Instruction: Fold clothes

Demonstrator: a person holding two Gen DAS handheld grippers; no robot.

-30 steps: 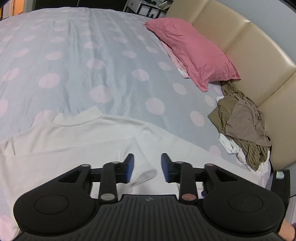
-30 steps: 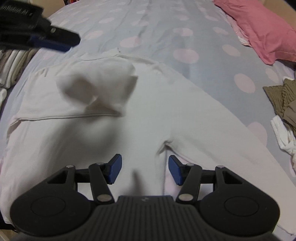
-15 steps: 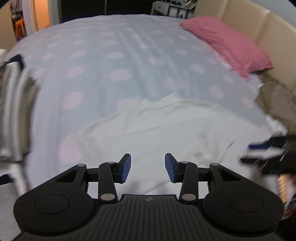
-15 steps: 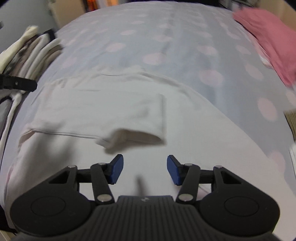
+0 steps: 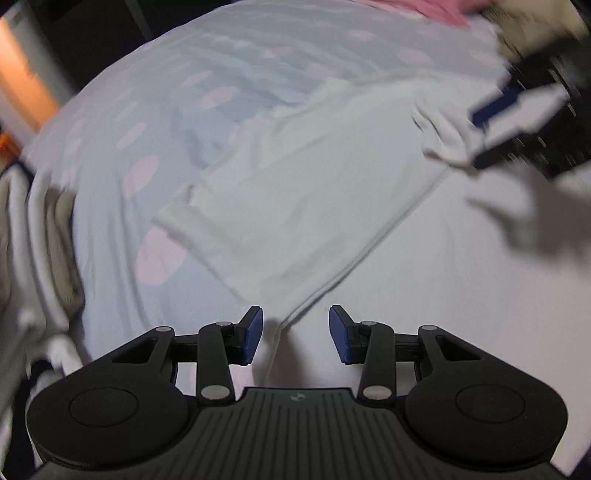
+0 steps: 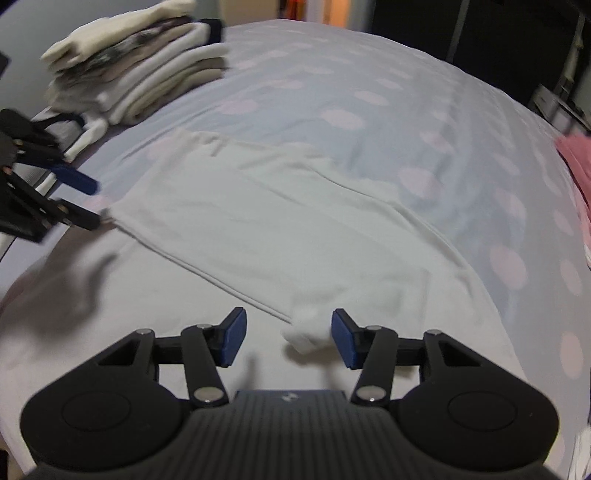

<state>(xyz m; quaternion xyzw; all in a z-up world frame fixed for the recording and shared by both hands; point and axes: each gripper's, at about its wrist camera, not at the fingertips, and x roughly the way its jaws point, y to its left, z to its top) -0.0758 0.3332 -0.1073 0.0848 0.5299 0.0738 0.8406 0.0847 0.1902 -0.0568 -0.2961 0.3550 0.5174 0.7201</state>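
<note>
A white long-sleeved top [image 5: 424,295] [image 6: 277,229] lies spread on the spotted bed sheet [image 5: 184,110] [image 6: 332,92], with one sleeve [image 5: 295,192] folded across its body. My left gripper [image 5: 295,332] is open low over the top, and a corner of the folded edge sits between its pads. The right wrist view shows my left gripper [image 6: 92,203] at the folded part's left end. My right gripper [image 6: 288,339] is open with the sleeve cuff [image 6: 306,334] between its pads, close to the right one. The left wrist view shows my right gripper [image 5: 484,133], blurred, at the cuff [image 5: 443,140].
A stack of folded clothes [image 6: 140,74] [image 5: 37,240] sits at the bed's corner, beyond my left gripper. A pink pillow [image 6: 576,162] [image 5: 424,7] lies at the far side. Open sheet stretches behind the top. Dark furniture stands past the bed.
Both grippers have swung round and dropped lower over the top. The sleeve that hung bunched in the air now lies flat across the body. Both grippers stay open.
</note>
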